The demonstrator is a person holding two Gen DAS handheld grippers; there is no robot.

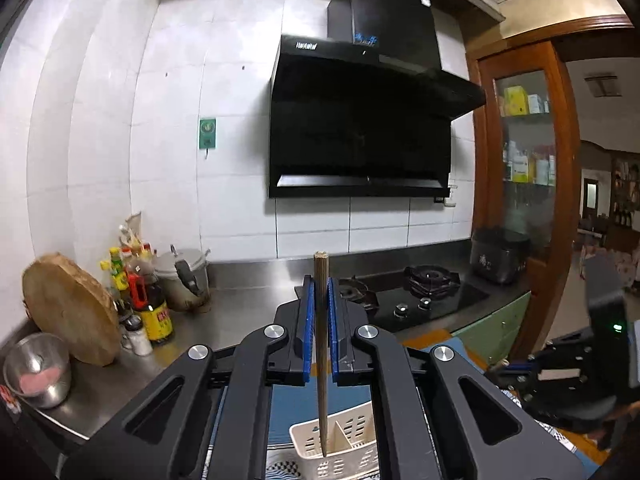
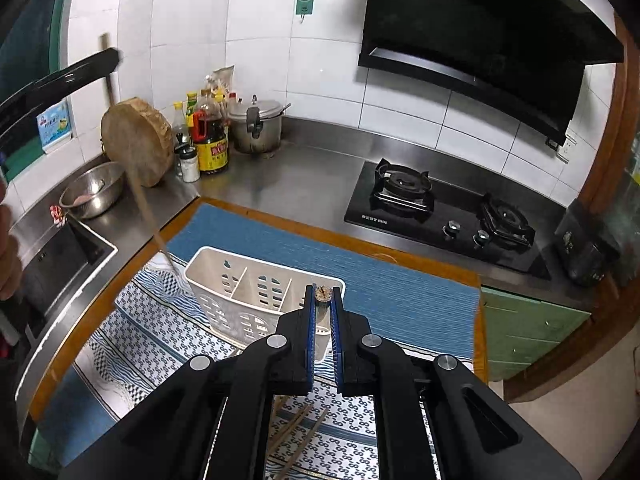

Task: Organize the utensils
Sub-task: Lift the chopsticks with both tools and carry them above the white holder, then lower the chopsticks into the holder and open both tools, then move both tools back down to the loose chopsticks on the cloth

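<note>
Wooden chopstick (image 1: 321,344) clamped between blue ribbed pads of left gripper (image 1: 321,280); long axis near vertical in left wrist view, square butt end up above the fingertips, tapered tip down inside the left compartment of white holder (image 1: 352,448). Same stick seen in right wrist view as a thin pale line (image 2: 146,208), slanting from upper left down to lower right, tip just beside the holder's left corner; contact with the holder not resolvable there.

Left of scene: round wooden chopping block (image 2: 136,140), rough bark edge, leaning on white glossy tile. Steel bowl (image 2: 94,188) beside it, pink contents. Cluster of sauce bottles (image 2: 208,136), dark glass and yellow caps, then dull metal pressure cooker (image 2: 256,124).

Centre: holder (image 2: 248,288) is white perforated plastic, rectangular, split by dividers into compartments, standing on a blue woven mat (image 2: 360,268) that overlaps a patterned blue-white cloth (image 2: 152,320).

Right gripper (image 2: 323,292) clenched on a second chopstick (image 2: 323,294); seen end-on, square butt toward camera, axis running roughly down past the holder's near right corner. Loose chopsticks (image 2: 296,432) flat on the patterned cloth below the gripper body, axes diagonal, lower left to upper right.

Right: black glass gas hob (image 2: 440,208) with two cast burners, set in brushed steel counter (image 2: 288,176); black range hood (image 2: 480,40) above.
</note>
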